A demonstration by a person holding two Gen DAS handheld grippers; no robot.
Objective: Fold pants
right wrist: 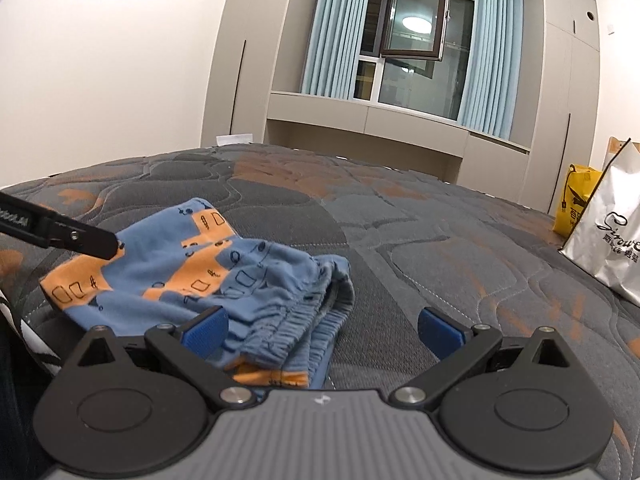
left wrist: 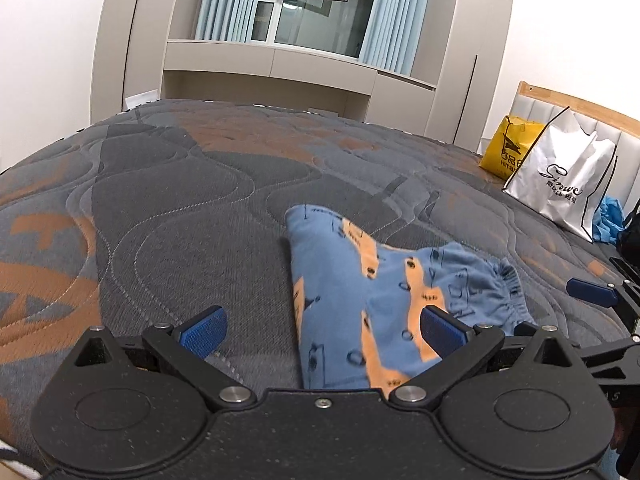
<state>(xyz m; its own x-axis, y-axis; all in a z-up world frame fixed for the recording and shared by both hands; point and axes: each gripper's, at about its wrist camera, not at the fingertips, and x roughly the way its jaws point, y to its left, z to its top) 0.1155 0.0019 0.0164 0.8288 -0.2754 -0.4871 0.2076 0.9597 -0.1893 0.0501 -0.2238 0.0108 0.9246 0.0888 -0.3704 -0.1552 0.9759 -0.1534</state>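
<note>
While jaws gape: one pants point(left wrist: 360, 300) (folded).

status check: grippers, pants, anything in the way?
Left gripper open, right gripper open, neither holding cloth. Blue-and-orange pants lie bunched on the mattress, waistband toward the right gripper. Shopping bags off to the side, not blocking.

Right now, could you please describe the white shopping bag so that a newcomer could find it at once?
Start at the grey and orange quilted mattress and go to its far right side, by the padded headboard with a wooden frame. Two bags stand together there; the glossy white bag has black handwritten-style lettering and is larger than the yellow bag behind it.
</note>
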